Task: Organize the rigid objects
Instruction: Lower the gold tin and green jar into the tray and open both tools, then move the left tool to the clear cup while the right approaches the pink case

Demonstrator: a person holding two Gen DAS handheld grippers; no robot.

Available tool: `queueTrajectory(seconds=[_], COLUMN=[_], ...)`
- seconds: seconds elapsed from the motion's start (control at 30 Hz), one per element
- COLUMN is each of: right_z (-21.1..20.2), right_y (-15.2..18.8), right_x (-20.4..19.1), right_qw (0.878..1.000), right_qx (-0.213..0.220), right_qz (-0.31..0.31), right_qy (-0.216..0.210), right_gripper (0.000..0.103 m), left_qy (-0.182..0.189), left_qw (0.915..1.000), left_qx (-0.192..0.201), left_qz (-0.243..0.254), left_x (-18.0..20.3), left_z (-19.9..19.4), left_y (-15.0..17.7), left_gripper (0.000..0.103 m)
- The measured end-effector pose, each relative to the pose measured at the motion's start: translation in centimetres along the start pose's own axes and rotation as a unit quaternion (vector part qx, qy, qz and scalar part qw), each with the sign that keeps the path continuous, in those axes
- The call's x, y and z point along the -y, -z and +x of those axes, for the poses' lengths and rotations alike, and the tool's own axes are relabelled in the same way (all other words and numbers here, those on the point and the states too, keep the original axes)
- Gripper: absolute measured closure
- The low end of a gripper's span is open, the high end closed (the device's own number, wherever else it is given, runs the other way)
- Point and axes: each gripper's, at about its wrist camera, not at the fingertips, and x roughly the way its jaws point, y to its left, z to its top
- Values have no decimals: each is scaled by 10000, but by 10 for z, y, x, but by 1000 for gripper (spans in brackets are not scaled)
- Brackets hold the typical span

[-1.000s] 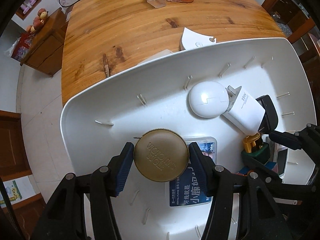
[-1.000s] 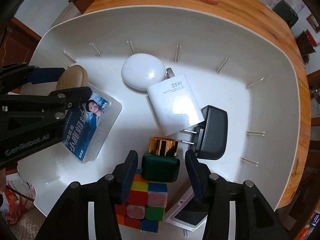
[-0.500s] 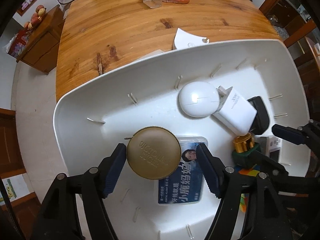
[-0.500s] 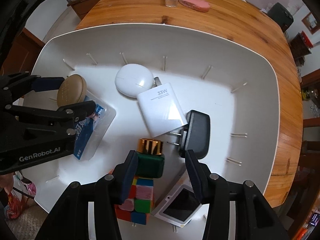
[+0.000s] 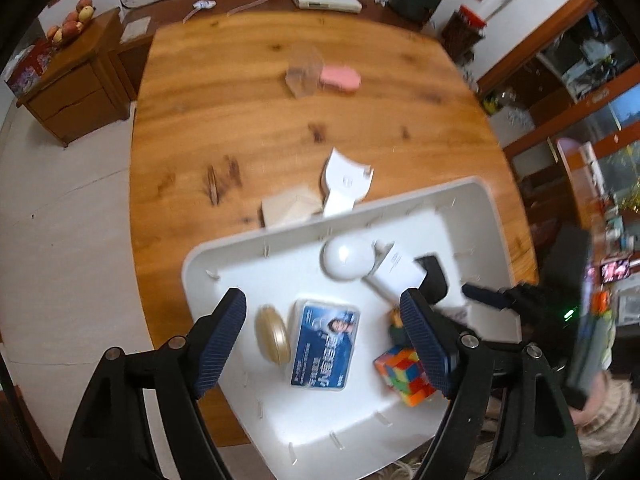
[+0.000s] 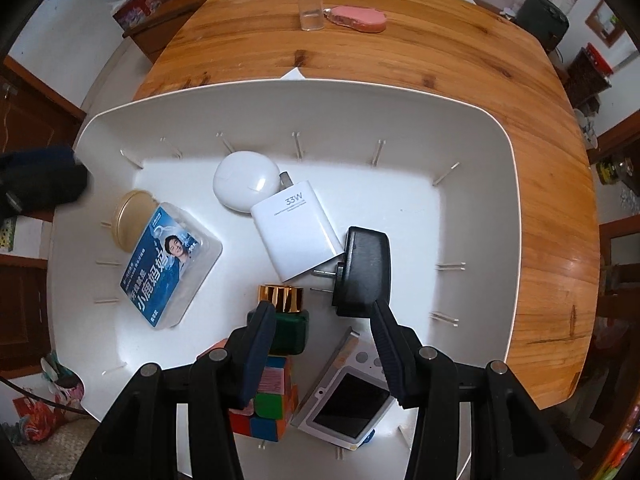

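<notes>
Gold tin (image 5: pixel 272 335) lies in the white bin (image 5: pixel 400 432) under the opening, empty left gripper (image 5: pixel 322 344), while the right gripper (image 6: pixel 324 344) hangs empty, jaws apart, and the pink case (image 6: pixel 360 18) waits far ahead.

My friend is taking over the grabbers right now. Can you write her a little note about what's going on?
Left gripper: jaws opening, nothing between them, above the white tray.
Right gripper: empty, hovering over the green bottle.
In the tray: gold tin beside the blue box, white round case, white charger, black plug, colour cube, small screen gadget.
Left out on the table: clear cup, pink thing, white card and tan box in the left view.
</notes>
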Motion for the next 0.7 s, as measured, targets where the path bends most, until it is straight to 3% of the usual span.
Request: queueTrajectory(seconds=[0.3,0.7], right_z=[-35,-121], right_y=[-3,-70], right_x=[12,47], right_qw=[9992,9908], right_qx=[387,1331], right_qz=[6,-133], right_qy=[-27,221], right_gripper=[53,53], left_qy=[-45,-724], left_qw=[9990,9932], left_qx=[439,836], left_qz=[90,349], left_x=[17,35], left_z=[-36,-63], left_y=[-34,-103], left_gripper=[21,21])
